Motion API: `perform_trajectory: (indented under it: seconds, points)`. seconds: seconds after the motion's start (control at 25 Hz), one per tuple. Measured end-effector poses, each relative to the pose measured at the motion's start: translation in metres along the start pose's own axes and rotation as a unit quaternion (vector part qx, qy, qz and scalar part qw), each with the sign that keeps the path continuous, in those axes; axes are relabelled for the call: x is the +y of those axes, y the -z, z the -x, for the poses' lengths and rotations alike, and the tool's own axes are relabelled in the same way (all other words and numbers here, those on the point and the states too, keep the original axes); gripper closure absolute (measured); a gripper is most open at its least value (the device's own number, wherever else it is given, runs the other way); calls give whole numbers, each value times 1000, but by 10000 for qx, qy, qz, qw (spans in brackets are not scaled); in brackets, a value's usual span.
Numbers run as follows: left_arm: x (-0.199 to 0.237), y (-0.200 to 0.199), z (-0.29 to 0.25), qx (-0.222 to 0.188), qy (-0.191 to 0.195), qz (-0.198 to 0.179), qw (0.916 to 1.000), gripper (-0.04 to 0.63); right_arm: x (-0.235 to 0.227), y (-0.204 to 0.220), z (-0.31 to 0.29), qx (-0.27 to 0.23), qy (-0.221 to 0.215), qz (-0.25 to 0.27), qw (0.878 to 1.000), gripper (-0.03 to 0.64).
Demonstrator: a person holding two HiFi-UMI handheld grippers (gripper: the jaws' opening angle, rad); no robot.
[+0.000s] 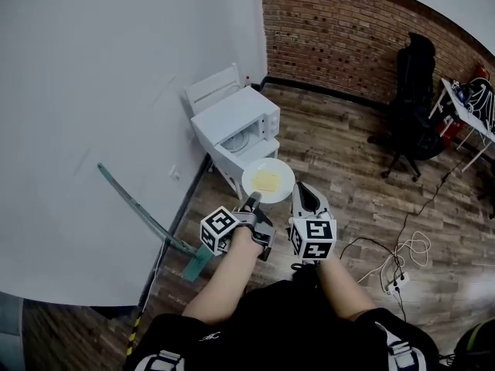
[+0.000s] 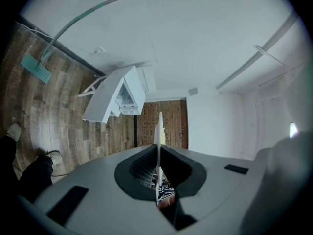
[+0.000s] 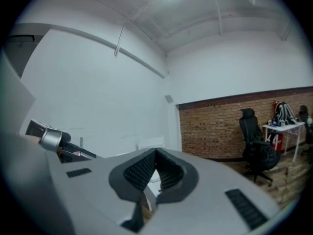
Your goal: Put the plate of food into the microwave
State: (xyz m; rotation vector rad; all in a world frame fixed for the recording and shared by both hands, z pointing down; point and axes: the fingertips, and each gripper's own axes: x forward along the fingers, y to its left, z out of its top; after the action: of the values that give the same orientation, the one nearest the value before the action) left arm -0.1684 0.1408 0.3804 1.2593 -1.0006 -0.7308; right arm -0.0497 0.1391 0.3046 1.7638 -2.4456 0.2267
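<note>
A white plate (image 1: 268, 180) with yellow food on it hangs level above the wooden floor. My left gripper (image 1: 252, 201) is shut on the plate's near rim. In the left gripper view the plate (image 2: 159, 131) shows edge-on, pinched between the dark pads. The white microwave (image 1: 236, 126) stands against the white wall just beyond the plate, its door open and the cavity showing; it is also in the left gripper view (image 2: 117, 99). My right gripper (image 1: 303, 190) is beside the plate on the right, shut with nothing held; its tips (image 3: 155, 153) meet.
A white chair (image 1: 213, 87) stands behind the microwave. A long-handled mop (image 1: 147, 219) leans on the wall at left. A black office chair (image 1: 414, 107) and a desk (image 1: 468, 110) are at far right by the brick wall (image 1: 348, 37). Cables and a power strip (image 1: 394, 273) lie on the floor.
</note>
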Motion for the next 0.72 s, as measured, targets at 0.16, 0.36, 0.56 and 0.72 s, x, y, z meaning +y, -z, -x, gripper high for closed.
perform_trajectory:
  seconds: [0.16, 0.36, 0.56, 0.72]
  points:
    - [0, -1, -31, -164, -20, -38, 9999, 580, -31, 3, -30, 23, -7, -54, 10000, 605]
    - [-19, 10, -85, -347, 23, -110, 9993, 580, -80, -14, -69, -88, -272, -94, 9995, 605]
    - [-46, 27, -142, -525, 121, -240, 9983, 580, -135, -30, -104, -135, -528, -127, 9984, 606]
    - [-51, 40, -177, -642, 42, -205, 9977, 580, -168, -37, -129, -91, -710, -136, 9973, 606]
